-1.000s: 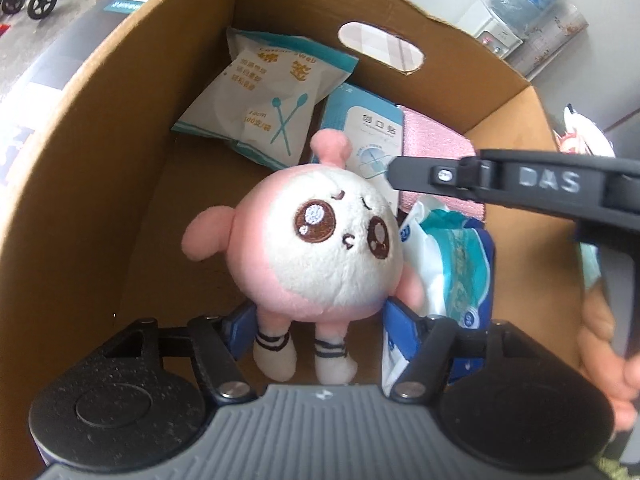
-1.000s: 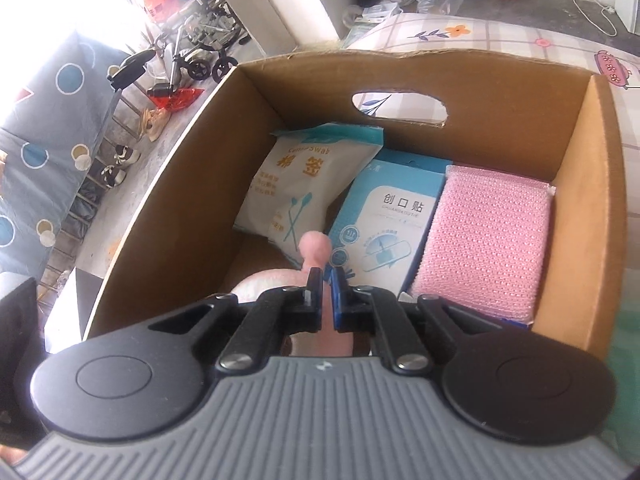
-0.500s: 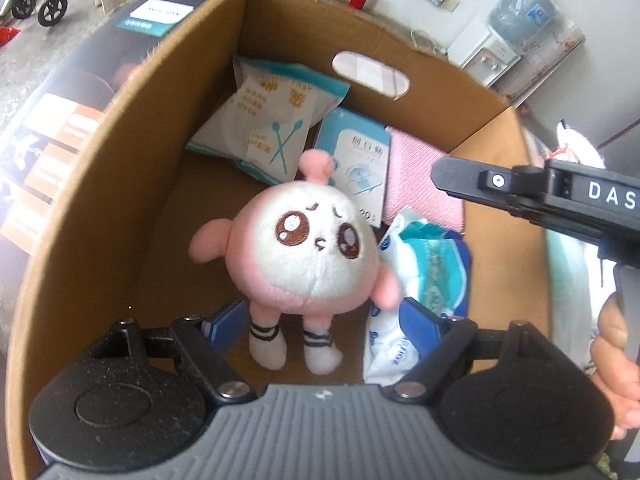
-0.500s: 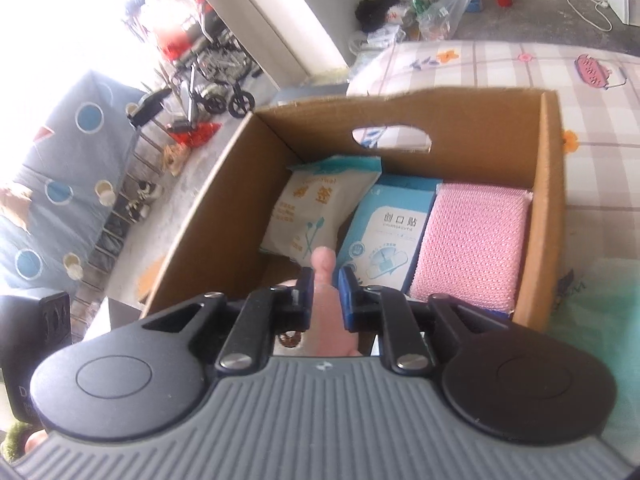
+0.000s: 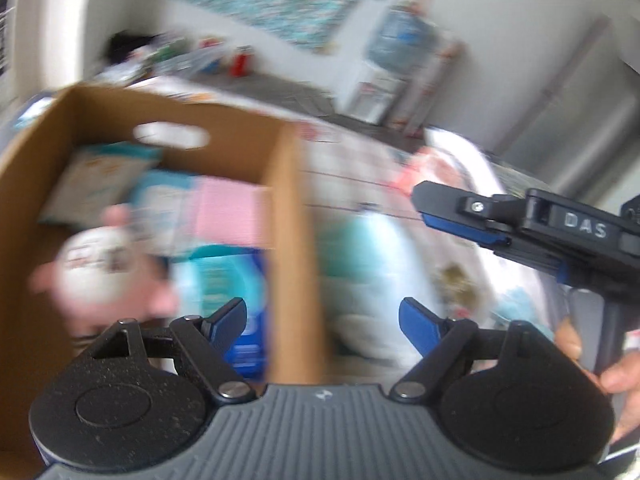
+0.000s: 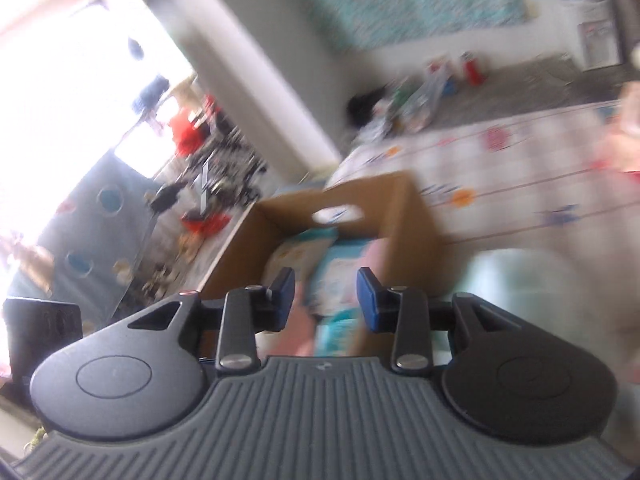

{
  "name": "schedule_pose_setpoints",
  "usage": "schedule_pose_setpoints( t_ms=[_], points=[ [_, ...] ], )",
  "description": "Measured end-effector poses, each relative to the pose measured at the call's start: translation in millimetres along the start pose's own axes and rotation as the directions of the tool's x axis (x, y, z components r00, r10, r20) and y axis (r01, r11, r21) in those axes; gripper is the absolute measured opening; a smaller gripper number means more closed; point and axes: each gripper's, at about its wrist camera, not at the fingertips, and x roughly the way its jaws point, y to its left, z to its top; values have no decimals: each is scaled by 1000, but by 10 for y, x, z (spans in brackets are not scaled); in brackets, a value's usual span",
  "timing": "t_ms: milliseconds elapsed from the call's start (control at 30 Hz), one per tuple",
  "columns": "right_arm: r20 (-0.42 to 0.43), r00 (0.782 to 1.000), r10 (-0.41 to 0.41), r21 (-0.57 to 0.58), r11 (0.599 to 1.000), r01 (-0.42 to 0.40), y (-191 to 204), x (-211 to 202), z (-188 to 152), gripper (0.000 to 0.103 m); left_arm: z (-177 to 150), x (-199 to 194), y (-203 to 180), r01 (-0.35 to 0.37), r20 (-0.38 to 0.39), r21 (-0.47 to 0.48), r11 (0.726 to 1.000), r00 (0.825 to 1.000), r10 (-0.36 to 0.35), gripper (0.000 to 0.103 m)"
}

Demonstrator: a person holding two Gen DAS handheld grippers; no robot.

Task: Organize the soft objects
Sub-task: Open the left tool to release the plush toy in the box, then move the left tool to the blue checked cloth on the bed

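Note:
Both views are blurred by motion. The cardboard box (image 5: pixel 286 184) stands at the left in the left wrist view, with the pink and white plush doll (image 5: pixel 98 264), a pink sponge (image 5: pixel 230 216) and several packets inside. My left gripper (image 5: pixel 322 322) is open and empty, above the box's right wall. My right gripper (image 5: pixel 432 204) shows at the right, away from the box. In the right wrist view my right gripper (image 6: pixel 326 296) is open and empty, and the box (image 6: pixel 404 216) lies below it.
A patterned cloth (image 6: pixel 520 184) covers the surface beside the box. A pale teal soft bundle (image 5: pixel 364 264) lies just right of the box. A water dispenser (image 5: pixel 404 64) stands at the back wall. Clutter and a blue sofa (image 6: pixel 92 216) lie left.
My right gripper has let go of the doll's topknot and opened. Both grippers have lifted up and swung right, away from the box. The doll stays in the box.

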Motion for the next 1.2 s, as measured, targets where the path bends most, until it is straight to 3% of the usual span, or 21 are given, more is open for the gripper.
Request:
schedule_pose_setpoints(
  t_ms=[133, 267, 400, 533, 600, 667, 700, 833, 933, 1067, 1200],
  points=[
    [93, 987, -132, 29, 991, 130, -488, -689, -110, 42, -127, 284, -670, 87, -29, 123, 988, 996, -84, 84],
    [146, 946, -288, 73, 957, 280, -996, -1316, -243, 45, -281, 671, -1238, 178, -98, 174, 968, 982, -163, 83],
    [186, 870, -457, 86, 890, 449, -1435, -1833, -500, 48, -334, 1100, -1635, 246, -183, 135, 960, 958, -220, 78],
    [174, 802, -571, 72, 820, 568, -1825, -2067, -851, 55, -220, 1525, -1929, 284, -271, 45, 958, 926, -261, 76],
    [166, 782, -601, 52, 797, 601, -1968, -2077, -998, 64, -174, 1746, -2079, 295, -321, 20, 955, 907, -273, 76],
    [166, 767, -619, 26, 781, 625, -2081, -2052, -1108, 79, -140, 1952, -2251, 295, -365, 5, 955, 890, -273, 76],
    [169, 763, -624, 10, 775, 631, -2097, -2006, -1142, 79, -121, 2068, -2332, 296, -384, -1, 955, 882, -274, 77],
    [157, 730, -666, -16, 737, 676, -2218, -1854, -1227, 79, -91, 2392, -2570, 276, -437, -31, 961, 860, -261, 77],
    [140, 713, -687, -15, 719, 695, -2273, -1736, -1214, 77, -82, 2612, -2688, 250, -460, -48, 967, 854, -244, 77],
    [144, 696, -704, -29, 700, 714, -2261, -1686, -1245, 64, -89, 2815, -2778, 220, -470, -53, 974, 855, -219, 71],
    [167, 684, -710, -10, 693, 721, -2231, -1713, -1288, 48, -141, 2913, -2754, 194, -472, -72, 978, 857, -204, 56]
  ],
)
